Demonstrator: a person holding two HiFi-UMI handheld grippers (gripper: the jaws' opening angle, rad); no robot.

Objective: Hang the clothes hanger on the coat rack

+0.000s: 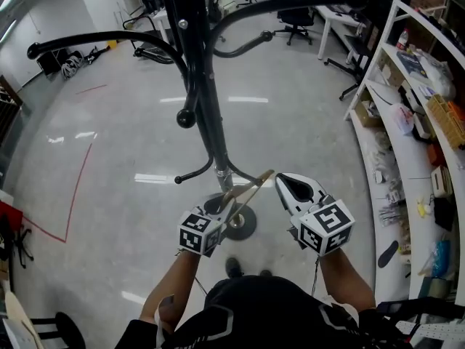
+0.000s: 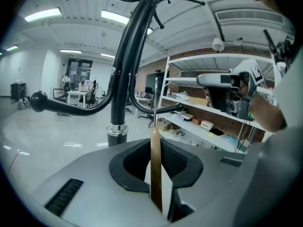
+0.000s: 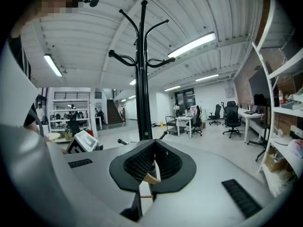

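Wooden and pale brown, the hanger (image 1: 247,191) is not yet on the coat rack (image 1: 197,71); it is held low near the pole's foot, and the curved hooks in view at twelve o'clock are bare. The left gripper (image 1: 219,214) has its jaws clamped on one slim arm, from which a thin metal wire rises. The right gripper (image 1: 289,187) pinches the tip at three o'clock, so lifting and hooking seem still to be done.

The coat rack (image 1: 207,107) runs off the head view at 12 o'clock, its top cut away; the near end of the clothes hanger (image 1: 251,187) is hidden behind the left gripper (image 1: 218,217); between the right gripper (image 3: 152,148) jaws only a wooden tip shows, the rest is hidden under its body; goods on the shelves (image 1: 407,162) at 3 o'clock are too small to name.
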